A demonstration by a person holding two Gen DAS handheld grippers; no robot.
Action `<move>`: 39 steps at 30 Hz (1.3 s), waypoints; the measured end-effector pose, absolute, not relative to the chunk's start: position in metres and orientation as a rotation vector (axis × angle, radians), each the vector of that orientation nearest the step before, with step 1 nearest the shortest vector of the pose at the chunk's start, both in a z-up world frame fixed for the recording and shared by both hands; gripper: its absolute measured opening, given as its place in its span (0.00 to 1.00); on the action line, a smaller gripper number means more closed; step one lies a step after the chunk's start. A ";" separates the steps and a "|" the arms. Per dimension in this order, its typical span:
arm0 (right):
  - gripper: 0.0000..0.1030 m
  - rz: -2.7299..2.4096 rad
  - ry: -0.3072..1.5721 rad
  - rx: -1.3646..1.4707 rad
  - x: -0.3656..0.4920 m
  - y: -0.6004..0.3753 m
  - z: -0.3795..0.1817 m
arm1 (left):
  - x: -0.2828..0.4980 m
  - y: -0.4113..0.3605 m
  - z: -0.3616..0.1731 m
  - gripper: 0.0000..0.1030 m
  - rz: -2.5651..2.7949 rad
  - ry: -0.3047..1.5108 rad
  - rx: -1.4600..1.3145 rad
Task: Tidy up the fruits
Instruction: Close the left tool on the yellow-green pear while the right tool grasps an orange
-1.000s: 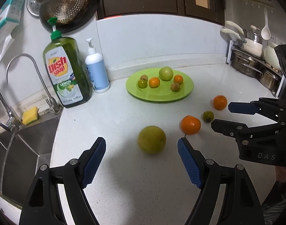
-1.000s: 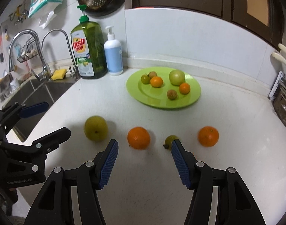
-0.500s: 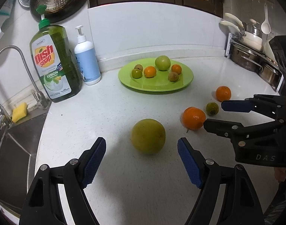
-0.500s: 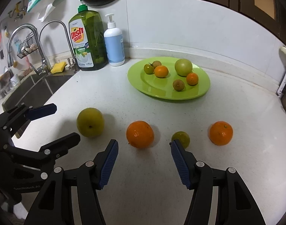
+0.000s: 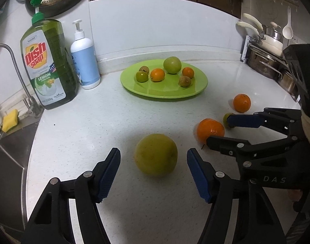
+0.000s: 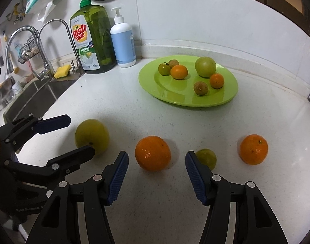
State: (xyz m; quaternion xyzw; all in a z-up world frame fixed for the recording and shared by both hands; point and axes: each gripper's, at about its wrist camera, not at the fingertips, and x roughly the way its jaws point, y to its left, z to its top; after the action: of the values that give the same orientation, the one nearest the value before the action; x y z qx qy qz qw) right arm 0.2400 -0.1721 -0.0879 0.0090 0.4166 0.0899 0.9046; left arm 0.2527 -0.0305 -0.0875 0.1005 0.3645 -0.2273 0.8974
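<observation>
Big pomelo (image 5: pixel 156 154) sits right between the left gripper (image 5: pixel 153 172) fingers on the tabletop (image 5: pixel 94 122), plate (image 5: pixel 164 93) further ahead, soap bottles (image 5: pixel 47 61) off ahead-left.

Your left gripper (image 5: pixel 153 170) points down at the white worktop (image 5: pixel 94 126), its jaws closing around the large yellow-green fruit (image 5: pixel 156 154), blue pads still clear of it on both sides. Your right gripper (image 5: pixel 222 131) reaches in from the right, flanking the big orange (image 5: pixel 210 130). Beyond lie a small green fruit (image 5: pixel 226 119) and another orange (image 5: pixel 241 102). The green plate (image 5: pixel 165 91) carries six small fruits.
</observation>
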 end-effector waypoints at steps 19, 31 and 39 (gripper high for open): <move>0.40 0.204 0.889 0.031 0.250 -0.167 -0.096 | 0.263 -0.032 -0.096 0.46 -0.498 0.793 0.168; 0.40 0.202 0.883 0.021 0.249 -0.165 -0.095 | 0.262 -0.030 -0.095 0.43 -0.488 0.792 0.159; 0.40 0.196 0.871 0.022 0.246 -0.166 -0.091 | 0.259 -0.029 -0.092 0.41 -0.488 0.786 0.152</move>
State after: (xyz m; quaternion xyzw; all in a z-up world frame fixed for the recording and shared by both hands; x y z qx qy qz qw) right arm 0.2456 -0.1664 -0.0914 0.0106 0.4210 0.0949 0.9020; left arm 0.2593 -0.0286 -0.0916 0.0733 0.3788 -0.2349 0.8922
